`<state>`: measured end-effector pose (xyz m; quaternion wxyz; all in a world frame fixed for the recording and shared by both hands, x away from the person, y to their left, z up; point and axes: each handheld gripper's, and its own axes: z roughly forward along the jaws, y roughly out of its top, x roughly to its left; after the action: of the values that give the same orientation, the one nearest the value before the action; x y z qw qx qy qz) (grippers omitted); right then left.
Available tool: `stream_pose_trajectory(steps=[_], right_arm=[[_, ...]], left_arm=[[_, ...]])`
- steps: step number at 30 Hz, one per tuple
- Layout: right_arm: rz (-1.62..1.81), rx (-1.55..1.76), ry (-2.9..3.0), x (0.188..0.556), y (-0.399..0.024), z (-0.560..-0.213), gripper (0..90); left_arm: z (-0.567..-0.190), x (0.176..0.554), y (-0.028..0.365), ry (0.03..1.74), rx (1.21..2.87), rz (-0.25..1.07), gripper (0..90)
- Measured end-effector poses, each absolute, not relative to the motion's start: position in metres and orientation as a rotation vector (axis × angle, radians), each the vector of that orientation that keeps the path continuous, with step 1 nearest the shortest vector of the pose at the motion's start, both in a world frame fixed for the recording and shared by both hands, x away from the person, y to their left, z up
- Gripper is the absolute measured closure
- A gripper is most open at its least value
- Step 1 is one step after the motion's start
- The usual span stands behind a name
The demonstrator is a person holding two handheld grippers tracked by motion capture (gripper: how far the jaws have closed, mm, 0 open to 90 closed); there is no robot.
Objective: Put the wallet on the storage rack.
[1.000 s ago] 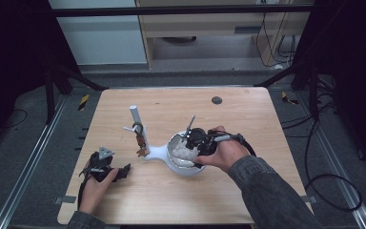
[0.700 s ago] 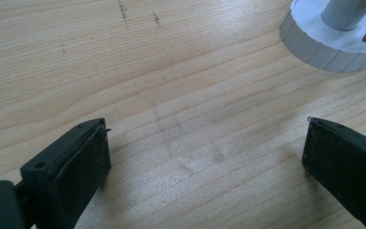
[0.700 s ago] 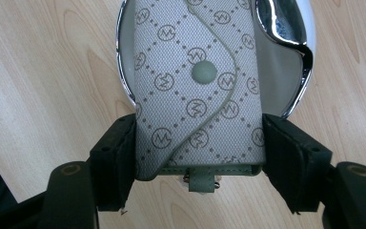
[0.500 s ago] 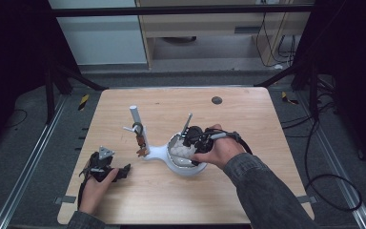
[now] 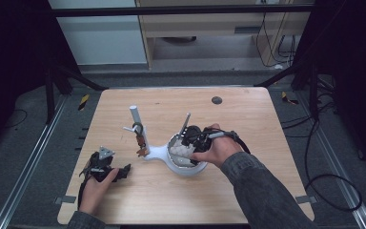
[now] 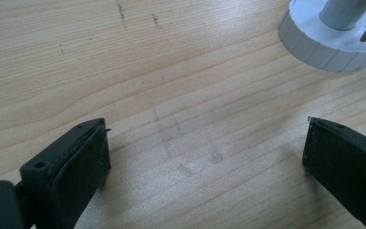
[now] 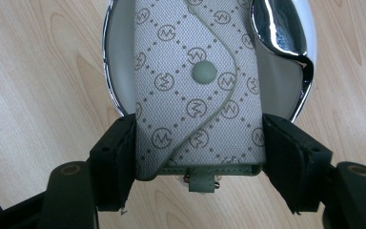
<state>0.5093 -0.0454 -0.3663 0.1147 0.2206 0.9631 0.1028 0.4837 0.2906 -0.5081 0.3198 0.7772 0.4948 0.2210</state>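
So the right gripper (image 7: 198, 157) has its two black jaws clamped on the sides of a small grey fabric pouch (image 7: 198, 90) with a monogram print and a round snap button, and the pouch sits right over the shallow white dish with the chrome rim (image 7: 108, 62), its lower end hanging just past the near edge of that dish. From the high view, the right hand (image 5: 214, 149) has crept a bit further in over the dish compared with a second ago, when it was sitting slightly off to the side. Grip hasn't changed at all, jaws pinched just as tight on the pouch.

My read: the pouch is about to be dropped into the dish, so this is basically the lowering bit. It hasn't been let go yet.

The left gripper (image 6: 205, 157) is doing nothing, jaws spread wide with only bare wood of the light wooden table (image 6: 171, 71) between them. It's parked well off to the left of the dish, closer to the white round base of the upright post (image 6: 314, 43) joined to the dish, and it hasn't budged
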Motion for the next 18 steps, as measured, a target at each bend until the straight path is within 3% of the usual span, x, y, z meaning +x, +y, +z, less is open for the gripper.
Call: stream_pose_trajectory(steps=[18], right_arm=[[0.281,0.669,2.816,0.5160,-0.0397,-0.3715,31.9]], left_arm=[[-0.5083,0.4838,0.2899,1.297,2.041,0.579,1.2]])
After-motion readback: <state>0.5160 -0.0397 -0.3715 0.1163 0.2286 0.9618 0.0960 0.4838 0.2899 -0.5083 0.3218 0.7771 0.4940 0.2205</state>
